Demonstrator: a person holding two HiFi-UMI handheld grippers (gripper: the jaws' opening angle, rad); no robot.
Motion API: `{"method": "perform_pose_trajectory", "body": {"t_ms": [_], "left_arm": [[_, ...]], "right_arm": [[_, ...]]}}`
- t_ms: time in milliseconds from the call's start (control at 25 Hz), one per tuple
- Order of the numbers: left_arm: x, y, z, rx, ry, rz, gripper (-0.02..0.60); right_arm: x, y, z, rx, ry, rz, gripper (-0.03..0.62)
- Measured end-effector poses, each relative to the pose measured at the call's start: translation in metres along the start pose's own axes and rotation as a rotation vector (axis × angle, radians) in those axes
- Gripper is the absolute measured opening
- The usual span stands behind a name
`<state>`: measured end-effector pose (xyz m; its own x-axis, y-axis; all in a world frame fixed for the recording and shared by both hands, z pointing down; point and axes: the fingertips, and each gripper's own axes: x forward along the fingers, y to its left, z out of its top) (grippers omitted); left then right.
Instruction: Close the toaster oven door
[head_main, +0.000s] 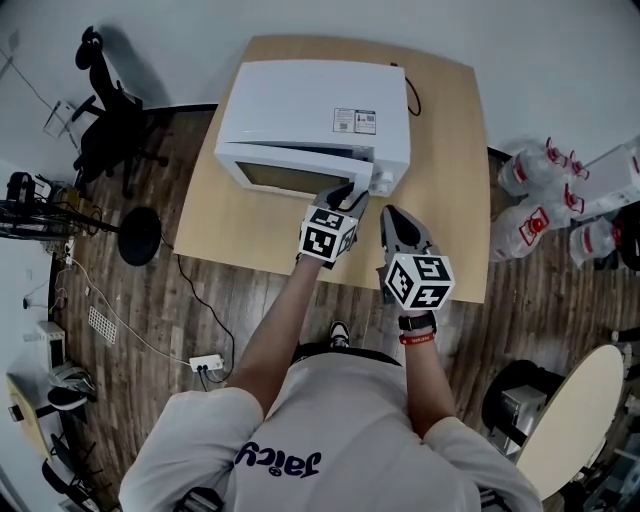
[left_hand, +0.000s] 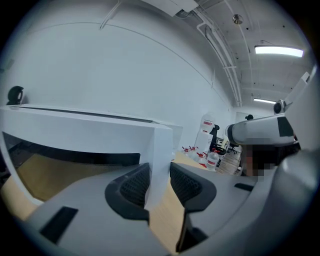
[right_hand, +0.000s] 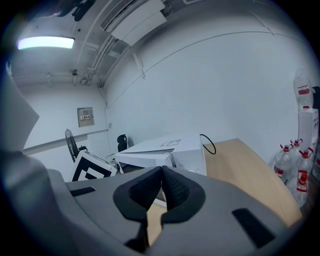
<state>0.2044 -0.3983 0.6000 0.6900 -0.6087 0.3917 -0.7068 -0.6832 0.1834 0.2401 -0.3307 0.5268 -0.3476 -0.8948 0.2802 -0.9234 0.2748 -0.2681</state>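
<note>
A white toaster oven (head_main: 310, 105) stands at the back of a wooden table (head_main: 450, 200). Its door (head_main: 285, 172) hangs a little way out from the front. My left gripper (head_main: 346, 196) is shut on the door's right edge. In the left gripper view the white door edge (left_hand: 159, 155) sits pinched between the two black pads (left_hand: 135, 187). My right gripper (head_main: 396, 226) hovers just right of the left one, above the table's front edge, shut with nothing in it. In the right gripper view the right gripper (right_hand: 161, 175) has its jaws together, and the oven (right_hand: 167, 149) lies ahead.
A black cable (head_main: 411, 92) loops on the table behind the oven. Several water bottles (head_main: 545, 205) stand on the floor at the right. An office chair (head_main: 105, 115) and a round black base (head_main: 140, 236) are at the left, a power strip (head_main: 208, 363) lies on the floor.
</note>
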Motion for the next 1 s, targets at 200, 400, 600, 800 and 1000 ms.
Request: {"method": "perform_pose_trajectory", "body": {"t_ms": [200,400,600,800,1000], "left_arm": [[0.009,0.005,0.004,-0.01,0.002,0.007,0.141],[0.016,0.009,0.006,-0.017,0.001,0.017,0.141],[0.018,0.009,0.007,-0.016,-0.009,0.04,0.143],[0.026,0.014,0.011,-0.032,-0.005,0.065,0.143],[0.03,0.017,0.014,-0.044,-0.001,0.064,0.144]], "right_arm": [[0.002,-0.007,-0.003,0.009,0.005,-0.011,0.015],[0.006,-0.01,-0.002,0.011,0.006,-0.01,0.015],[0.008,-0.012,-0.004,0.013,0.011,-0.009,0.015],[0.01,-0.01,-0.004,0.015,0.013,-0.003,0.015],[0.007,-0.007,-0.003,0.019,0.014,0.0,0.015]]}}
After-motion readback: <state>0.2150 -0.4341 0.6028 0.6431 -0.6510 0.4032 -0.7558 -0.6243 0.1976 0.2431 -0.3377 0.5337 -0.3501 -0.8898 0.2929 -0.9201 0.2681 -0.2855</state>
